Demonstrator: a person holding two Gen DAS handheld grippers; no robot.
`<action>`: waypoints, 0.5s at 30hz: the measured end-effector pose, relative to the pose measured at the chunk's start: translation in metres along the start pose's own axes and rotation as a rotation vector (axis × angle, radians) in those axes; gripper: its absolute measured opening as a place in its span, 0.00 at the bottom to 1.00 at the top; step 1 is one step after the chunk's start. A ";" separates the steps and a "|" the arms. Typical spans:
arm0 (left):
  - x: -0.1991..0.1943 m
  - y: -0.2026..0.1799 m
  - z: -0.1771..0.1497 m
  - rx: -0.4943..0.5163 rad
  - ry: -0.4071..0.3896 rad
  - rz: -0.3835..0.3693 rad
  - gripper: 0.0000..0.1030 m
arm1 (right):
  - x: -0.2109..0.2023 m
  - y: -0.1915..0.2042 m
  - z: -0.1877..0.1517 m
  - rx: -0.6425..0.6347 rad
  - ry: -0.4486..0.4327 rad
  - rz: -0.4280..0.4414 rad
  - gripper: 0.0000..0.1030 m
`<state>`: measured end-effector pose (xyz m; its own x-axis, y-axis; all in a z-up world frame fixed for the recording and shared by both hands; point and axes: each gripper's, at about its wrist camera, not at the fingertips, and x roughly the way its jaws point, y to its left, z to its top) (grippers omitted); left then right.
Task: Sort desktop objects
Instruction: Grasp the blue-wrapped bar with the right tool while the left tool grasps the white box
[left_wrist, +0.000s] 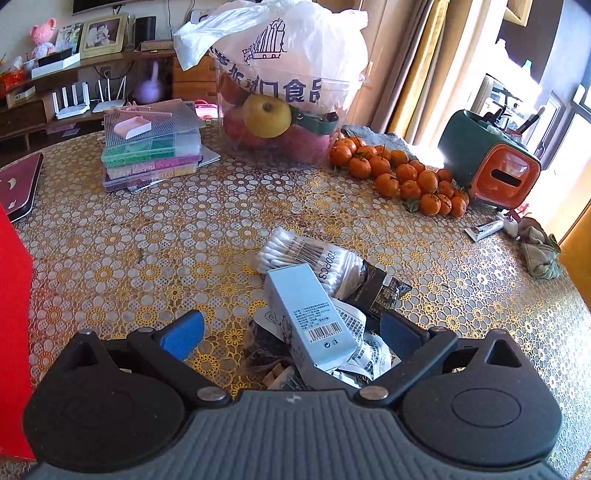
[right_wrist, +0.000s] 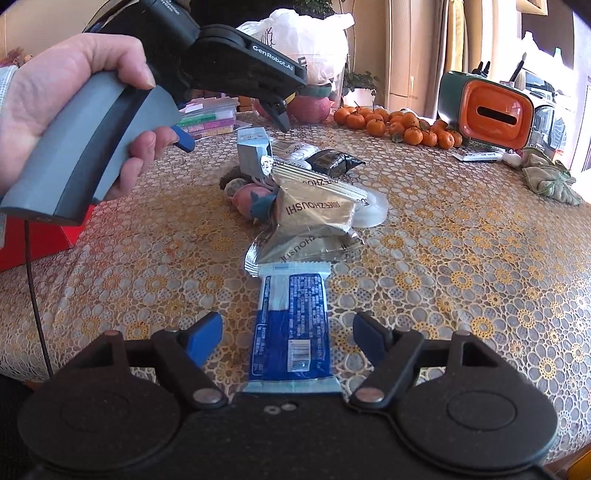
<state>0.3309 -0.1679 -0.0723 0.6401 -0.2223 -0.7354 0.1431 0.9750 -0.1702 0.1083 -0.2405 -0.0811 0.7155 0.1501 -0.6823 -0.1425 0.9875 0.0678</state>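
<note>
In the left wrist view, our left tongs (left_wrist: 291, 334) stand wide open and hold nothing. Their blue pads flank a pale blue carton (left_wrist: 310, 314), a smooth cardboard box with a barcode, tilted on a heap. The tongs' body hides the heap's near edge, so we cannot tell what lies under the carton there; crumpled printed wrappers (left_wrist: 364, 350) and something dark show beside it. Just beyond the carton lies a clear pack of cotton swabs (left_wrist: 306, 254), and a black foil sachet (left_wrist: 384, 291) is to the right of it. Far ahead stands a clear tub (left_wrist: 284, 110) of fruit under a white plastic bag, with tangerines (left_wrist: 402, 173) to the right. The table (left_wrist: 147, 229) wears a lacy gold flower cloth.

In the right wrist view, our right tongs (right_wrist: 288, 338) are also spread wide and empty. Between the pads, touching neither, lies a flat blue and white packet (right_wrist: 290, 328); its near end is cut off by the tongs' body. Ahead of it are crinkled silver sachets (right_wrist: 314, 214). A small pink figure (right_wrist: 251, 199) is half hidden behind them. At upper left a hand (right_wrist: 66, 107) grips the grey handle of the left tongs (right_wrist: 236, 125), above the carton (right_wrist: 253, 149).
</note>
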 end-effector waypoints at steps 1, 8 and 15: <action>0.002 0.000 0.000 0.003 0.000 0.002 0.99 | 0.000 0.000 0.000 0.001 -0.001 -0.001 0.72; 0.011 -0.004 -0.001 0.009 0.006 -0.002 0.84 | 0.000 0.001 -0.001 -0.017 -0.007 -0.008 0.69; 0.015 -0.007 -0.001 0.023 0.010 -0.004 0.65 | 0.000 0.002 0.000 -0.035 -0.005 -0.024 0.62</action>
<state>0.3388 -0.1782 -0.0830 0.6319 -0.2265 -0.7412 0.1635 0.9738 -0.1582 0.1084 -0.2387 -0.0811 0.7222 0.1268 -0.6799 -0.1494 0.9884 0.0257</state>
